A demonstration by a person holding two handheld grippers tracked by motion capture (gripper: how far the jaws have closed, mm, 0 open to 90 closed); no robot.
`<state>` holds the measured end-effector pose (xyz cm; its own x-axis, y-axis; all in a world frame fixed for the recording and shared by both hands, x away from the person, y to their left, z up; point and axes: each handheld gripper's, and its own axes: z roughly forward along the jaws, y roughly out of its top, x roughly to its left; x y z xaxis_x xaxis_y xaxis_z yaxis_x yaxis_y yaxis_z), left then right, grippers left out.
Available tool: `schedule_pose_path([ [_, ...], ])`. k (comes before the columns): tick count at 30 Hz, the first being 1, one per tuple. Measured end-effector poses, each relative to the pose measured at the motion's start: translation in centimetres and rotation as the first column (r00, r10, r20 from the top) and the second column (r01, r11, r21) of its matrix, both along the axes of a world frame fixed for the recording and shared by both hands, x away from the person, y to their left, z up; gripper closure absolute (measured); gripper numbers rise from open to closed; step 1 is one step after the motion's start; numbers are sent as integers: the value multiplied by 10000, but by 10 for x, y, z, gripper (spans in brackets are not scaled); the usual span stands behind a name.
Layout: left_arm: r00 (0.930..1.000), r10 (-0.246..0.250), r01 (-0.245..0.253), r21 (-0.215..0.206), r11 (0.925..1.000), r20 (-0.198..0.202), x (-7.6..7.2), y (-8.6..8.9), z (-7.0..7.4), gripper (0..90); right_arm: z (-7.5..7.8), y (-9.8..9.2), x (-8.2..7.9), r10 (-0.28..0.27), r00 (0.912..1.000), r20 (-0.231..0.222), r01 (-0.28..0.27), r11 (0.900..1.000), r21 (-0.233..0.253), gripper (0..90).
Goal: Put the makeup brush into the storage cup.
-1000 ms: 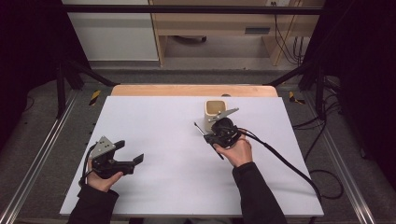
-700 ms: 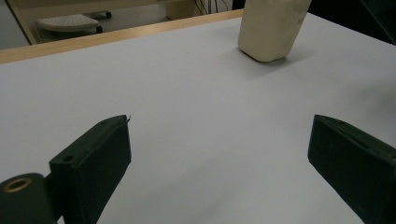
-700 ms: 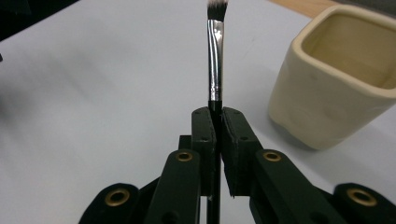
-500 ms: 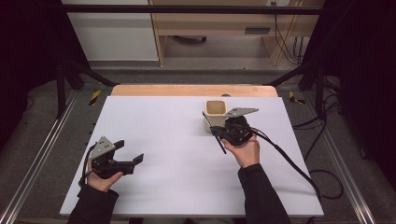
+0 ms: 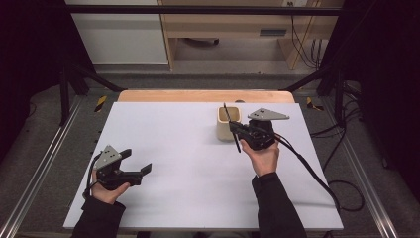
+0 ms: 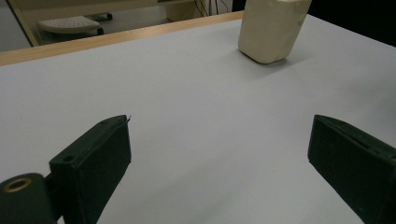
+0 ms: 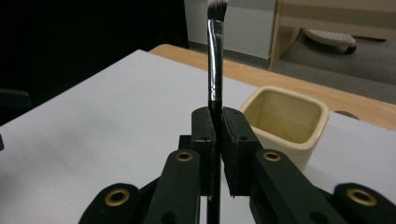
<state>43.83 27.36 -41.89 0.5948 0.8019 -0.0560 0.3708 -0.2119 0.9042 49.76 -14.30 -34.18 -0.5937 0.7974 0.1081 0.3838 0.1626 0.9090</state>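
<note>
Jaws of the right gripper are pressed together on the thin black handle of a brush, pinching it just below the silver ferrule so the bristled tip stands up toward the top of the right gripper view. From the high view that gripper sits right of centre, held in the person's right hand, with the brush slanting across the front of a cream square cup that stands open-mouthed on the white counter, just beside the gripper. Over at the lower left of the high view, the left gripper rests low over the counter, its jaws spread wide with nothing between them, well apart from the cup.
</note>
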Motion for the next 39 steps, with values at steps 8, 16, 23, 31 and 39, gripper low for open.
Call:
schedule_pose_path([
  [8,10000,-8,8,-6,10000,-10,0,-1,0,56,5,-9,0,-421,9987,300,408,9982,435,840],
  [16,10000,-31,31,4,10000,-18,0,-1,-1,55,9,-15,2,-828,9944,649,775,9937,804,840],
  [23,10000,-29,29,-18,10000,-25,0,-1,-1,55,10,-17,10,-1119,9906,790,1026,9883,1131,840],
  [31,10000,-61,61,75,10000,-55,1,-1,-1,55,10,-22,24,-1390,9872,783,1277,9826,1349,839],
  [39,10000,-47,47,3,10000,-42,1,-1,-1,55,9,-22,39,-1587,9827,959,1436,9785,1478,840],
])
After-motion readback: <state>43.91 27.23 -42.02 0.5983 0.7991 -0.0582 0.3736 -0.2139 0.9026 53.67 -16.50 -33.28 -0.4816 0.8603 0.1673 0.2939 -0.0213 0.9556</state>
